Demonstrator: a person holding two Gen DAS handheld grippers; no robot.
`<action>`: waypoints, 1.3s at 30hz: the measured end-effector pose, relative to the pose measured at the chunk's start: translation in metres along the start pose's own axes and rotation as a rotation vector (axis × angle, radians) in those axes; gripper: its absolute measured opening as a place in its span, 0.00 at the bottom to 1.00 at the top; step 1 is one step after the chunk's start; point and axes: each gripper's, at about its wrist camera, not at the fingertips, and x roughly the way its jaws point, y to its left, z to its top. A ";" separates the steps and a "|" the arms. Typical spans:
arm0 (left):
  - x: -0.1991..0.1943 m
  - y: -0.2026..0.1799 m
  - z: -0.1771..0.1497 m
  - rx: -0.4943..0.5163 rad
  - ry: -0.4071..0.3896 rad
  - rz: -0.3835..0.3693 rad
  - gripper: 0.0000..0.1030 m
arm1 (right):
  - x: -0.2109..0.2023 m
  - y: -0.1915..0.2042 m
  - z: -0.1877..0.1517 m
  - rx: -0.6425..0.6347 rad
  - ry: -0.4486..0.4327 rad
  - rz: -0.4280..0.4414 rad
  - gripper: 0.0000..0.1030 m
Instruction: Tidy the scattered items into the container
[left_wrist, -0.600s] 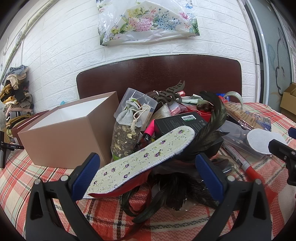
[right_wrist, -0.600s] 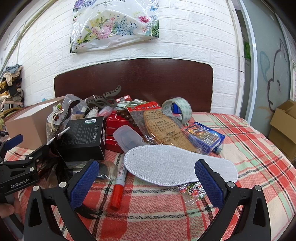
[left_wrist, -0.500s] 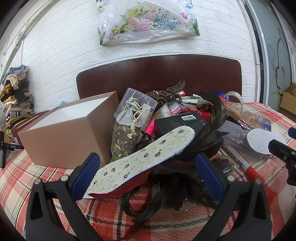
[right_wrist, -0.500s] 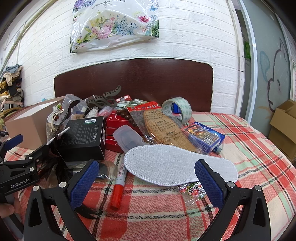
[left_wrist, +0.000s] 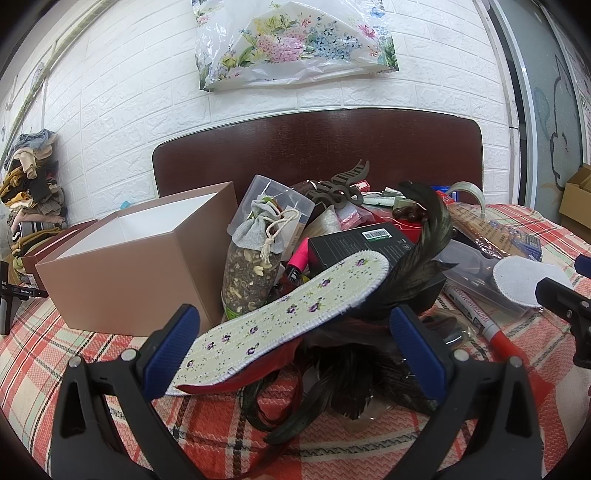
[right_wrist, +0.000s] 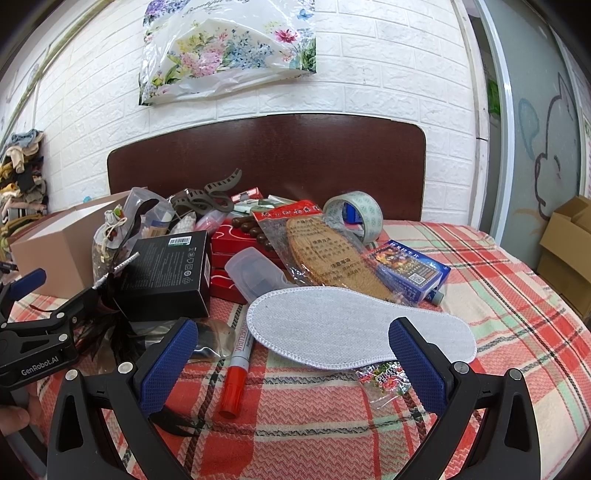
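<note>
1. Nothing we can see has shifted since the earlier frames: both grippers and every item sit where they were.
2. We see the left gripper (left_wrist: 295, 343) spread wide, grasping nothing; the floral insole (left_wrist: 284, 317) lies between its blue pads (left_wrist: 171, 349), tilted up onto the black box (left_wrist: 362, 240), with neither pad pressing it.
3. We see the right gripper (right_wrist: 291, 354) likewise released, its pads either side of the white insole (right_wrist: 354, 328), which lies flat on the checked cloth (right_wrist: 517, 314).
4. We find the brown container (left_wrist: 136, 269) open-topped at the left of the pile, just beside a clear bag of dried mix (left_wrist: 255, 266).
5. We note a red-capped marker (right_wrist: 236, 373) near the white insole's heel, dark feathers (left_wrist: 424, 251) over the black box, and a tape roll (right_wrist: 356, 214) farther back.
</note>
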 end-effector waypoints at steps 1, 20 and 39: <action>0.000 0.000 0.000 -0.001 0.000 -0.001 1.00 | 0.000 0.000 0.000 0.001 0.001 0.001 1.00; 0.035 -0.004 0.002 0.310 0.162 -0.071 0.93 | 0.005 -0.025 -0.002 0.133 0.016 0.060 1.00; 0.036 0.043 0.041 0.141 0.336 -0.225 0.12 | 0.005 -0.056 -0.006 0.293 0.021 0.108 1.00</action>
